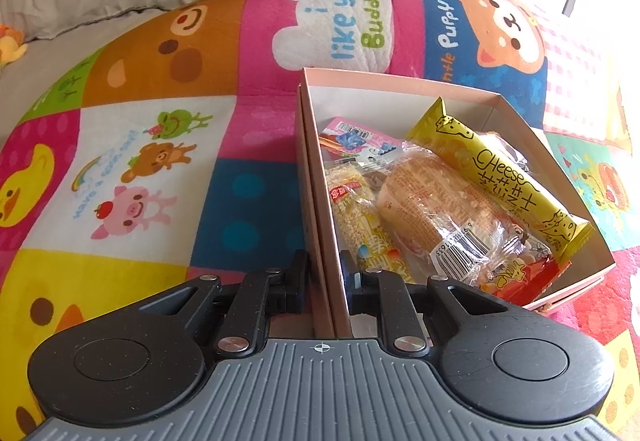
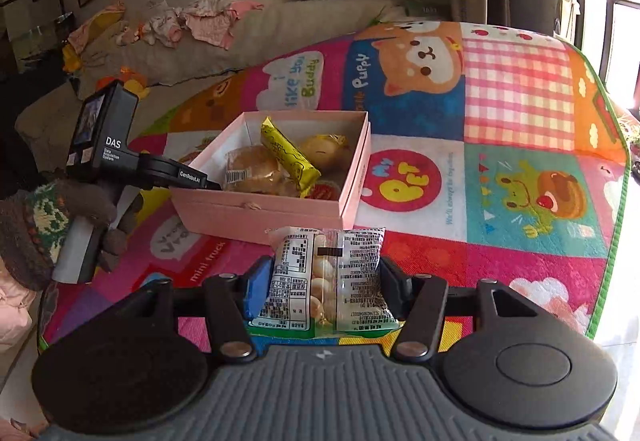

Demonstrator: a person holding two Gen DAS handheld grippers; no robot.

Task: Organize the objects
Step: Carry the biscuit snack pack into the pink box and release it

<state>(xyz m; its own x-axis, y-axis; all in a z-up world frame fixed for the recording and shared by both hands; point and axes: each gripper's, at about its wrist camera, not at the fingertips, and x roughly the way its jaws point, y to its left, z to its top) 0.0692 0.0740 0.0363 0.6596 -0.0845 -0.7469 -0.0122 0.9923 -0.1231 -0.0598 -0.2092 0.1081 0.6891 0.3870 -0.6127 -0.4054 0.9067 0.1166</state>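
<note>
A pink cardboard box (image 1: pixel 316 177) sits on a colourful animal play mat. It holds several wrapped snacks: a yellow cheese bar (image 1: pixel 496 171), a bread roll in clear wrap (image 1: pixel 432 209) and a grain bar (image 1: pixel 352 209). My left gripper (image 1: pixel 326 277) is shut on the box's near left wall. In the right wrist view the box (image 2: pixel 260 211) lies ahead, with the left gripper (image 2: pixel 200 181) at its left wall. My right gripper (image 2: pixel 324 281) is shut on a clear snack packet (image 2: pixel 326 273) of small round pieces, held above the mat just in front of the box.
The play mat (image 2: pixel 500 145) spreads around the box, with its green edge at the right. A beige sofa (image 2: pixel 248 37) with scattered baby clothes (image 2: pixel 192 21) stands behind. A gloved hand (image 2: pixel 44 225) holds the left gripper's handle.
</note>
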